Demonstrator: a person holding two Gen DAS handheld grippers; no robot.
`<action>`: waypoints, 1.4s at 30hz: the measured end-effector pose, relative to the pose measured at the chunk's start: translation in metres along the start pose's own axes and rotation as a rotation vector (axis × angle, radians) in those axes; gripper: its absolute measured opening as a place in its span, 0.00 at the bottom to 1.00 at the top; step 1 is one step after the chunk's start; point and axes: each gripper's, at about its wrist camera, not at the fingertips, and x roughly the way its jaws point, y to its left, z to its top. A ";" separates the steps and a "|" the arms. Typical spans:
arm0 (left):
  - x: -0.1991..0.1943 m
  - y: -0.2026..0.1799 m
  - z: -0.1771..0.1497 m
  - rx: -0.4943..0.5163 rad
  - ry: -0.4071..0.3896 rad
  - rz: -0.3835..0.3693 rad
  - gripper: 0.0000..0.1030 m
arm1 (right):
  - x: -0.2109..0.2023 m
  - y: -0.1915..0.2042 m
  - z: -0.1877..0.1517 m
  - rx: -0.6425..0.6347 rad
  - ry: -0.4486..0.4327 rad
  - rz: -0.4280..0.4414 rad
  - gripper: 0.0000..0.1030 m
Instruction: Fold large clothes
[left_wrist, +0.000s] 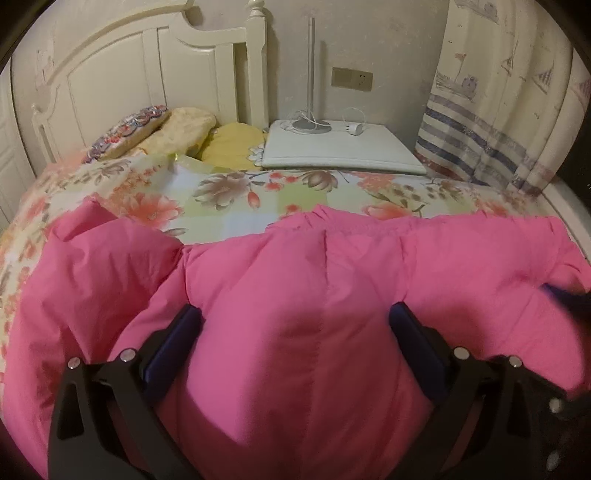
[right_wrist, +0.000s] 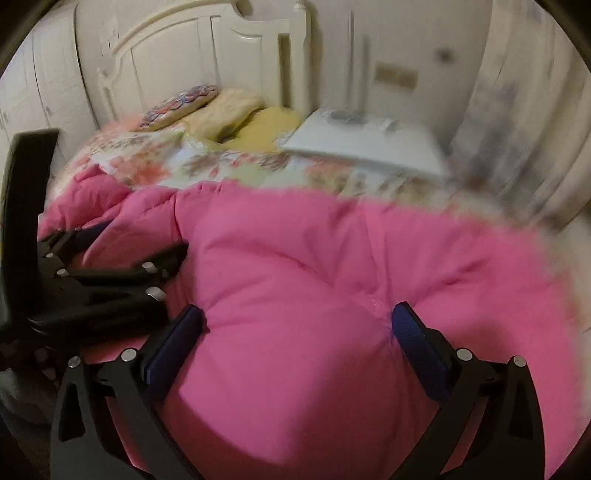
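Observation:
A puffy pink down jacket (left_wrist: 258, 258) lies spread across the floral bed sheet (left_wrist: 229, 184), one sleeve (left_wrist: 92, 251) bunched at the left. My left gripper (left_wrist: 295, 310) is open wide, low over the jacket, and padded fabric bulges up between its blue-padded fingers. In the right wrist view the same jacket (right_wrist: 295, 240) fills the lower frame. My right gripper (right_wrist: 298, 310) also stands open astride a swollen quilted panel. The left gripper (right_wrist: 136, 240) shows at the left of that view, resting on the jacket. A blurred dark tip of the right gripper (left_wrist: 565, 295) enters the left wrist view's right edge.
Pillows (left_wrist: 177, 129) are piled against a white headboard (left_wrist: 129, 74) at the far end. A white nightstand (left_wrist: 343, 147) beside the bed carries a lamp base (left_wrist: 306, 125) and a charger (left_wrist: 354, 127). A striped curtain (left_wrist: 498, 110) hangs at the right.

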 end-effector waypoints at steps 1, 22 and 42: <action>0.001 0.001 0.001 -0.002 0.002 -0.005 0.98 | 0.000 -0.003 -0.001 0.012 -0.006 0.013 0.96; -0.047 0.068 0.019 -0.007 -0.002 0.093 0.98 | 0.010 0.011 -0.017 -0.078 -0.046 -0.095 0.96; -0.048 0.094 0.002 -0.212 -0.017 -0.047 0.94 | 0.006 0.004 -0.011 -0.040 -0.027 0.002 0.96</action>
